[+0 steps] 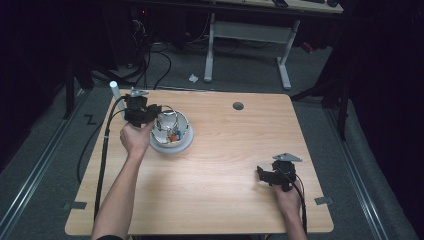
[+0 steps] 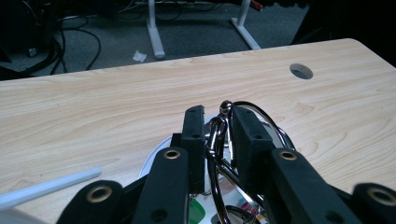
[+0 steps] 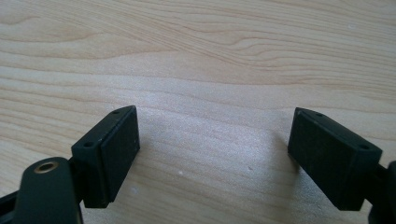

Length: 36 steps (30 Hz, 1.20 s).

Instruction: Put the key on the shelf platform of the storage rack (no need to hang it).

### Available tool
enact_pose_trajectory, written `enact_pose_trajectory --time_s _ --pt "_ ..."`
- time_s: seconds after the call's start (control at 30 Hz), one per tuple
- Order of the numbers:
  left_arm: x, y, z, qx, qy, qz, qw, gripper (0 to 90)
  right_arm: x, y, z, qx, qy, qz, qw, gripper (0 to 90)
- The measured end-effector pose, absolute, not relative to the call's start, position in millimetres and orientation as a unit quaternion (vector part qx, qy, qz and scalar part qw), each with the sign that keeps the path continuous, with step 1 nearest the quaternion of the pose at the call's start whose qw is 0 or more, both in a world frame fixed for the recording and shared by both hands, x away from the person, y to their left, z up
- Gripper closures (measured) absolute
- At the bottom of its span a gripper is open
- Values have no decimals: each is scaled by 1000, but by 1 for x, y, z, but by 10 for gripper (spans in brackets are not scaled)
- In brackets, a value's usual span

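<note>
Left gripper view: your left gripper (image 2: 218, 135) is clamped on a metal ring (image 2: 217, 140) over the bowl (image 1: 172, 144). High view: your right gripper (image 1: 265, 175) rests lower right, jaws wide apart.

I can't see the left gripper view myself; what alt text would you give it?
Two black jaws of the left gripper close on shiny metal wire loops rising from a white bowl below them. Beyond lies a light wooden table with a round hole, then a dark floor with cables.

bowl (image 1: 171, 134) on table (image 1: 225, 170) left
</note>
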State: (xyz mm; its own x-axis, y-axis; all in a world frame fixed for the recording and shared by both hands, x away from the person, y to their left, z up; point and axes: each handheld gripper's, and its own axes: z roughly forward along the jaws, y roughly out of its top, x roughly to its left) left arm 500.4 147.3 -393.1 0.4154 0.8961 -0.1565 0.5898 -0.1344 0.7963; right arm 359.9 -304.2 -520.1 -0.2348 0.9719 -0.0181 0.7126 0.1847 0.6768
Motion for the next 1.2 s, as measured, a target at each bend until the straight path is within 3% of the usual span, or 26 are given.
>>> enact_pose_trajectory --time_s 1.2 --pt "498 129 -424 746 495 168 413 756 360 -304 -520 573 735 280 231 167"
